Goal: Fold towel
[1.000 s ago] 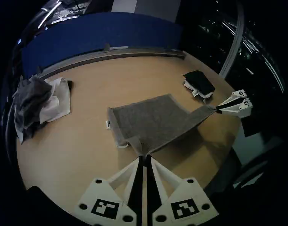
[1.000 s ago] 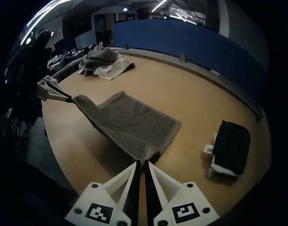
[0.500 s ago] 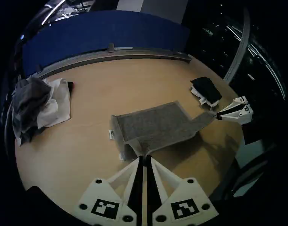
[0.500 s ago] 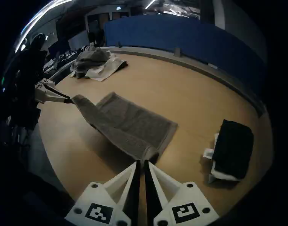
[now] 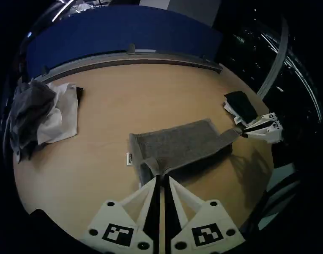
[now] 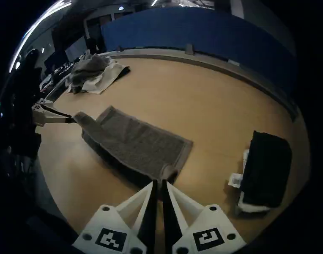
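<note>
Your left gripper (image 5: 162,180) points forward over a round, pale wooden table (image 5: 119,97); its two white fingers are pressed together, with one corner of the grey towel (image 5: 182,144) pinched between their tips; in the left gripper view your right gripper (image 5: 244,134) is at the far right, near the table's edge, its tips closed narrowly on the towel's other near corner; the towel lies near the middle of the table, its far part flat on the wood, and the edge stretched between the two grippers is raised off the surface, with a dark shadow beneath it; a small white tag (image 5: 129,158) sticks out from the towel's left side; a loose heap of cloths (image 5: 39,114), grey and white, sits at the table's far left, well apart from the towel; a black folded cloth (image 5: 242,106) on a paler one rests by the right edge, just beyond your right gripper; a blue partition (image 5: 119,38) runs along the far side of the table; in the right gripper view the raised edge runs from the closed tips of your right gripper up and left to your left gripper.
</note>
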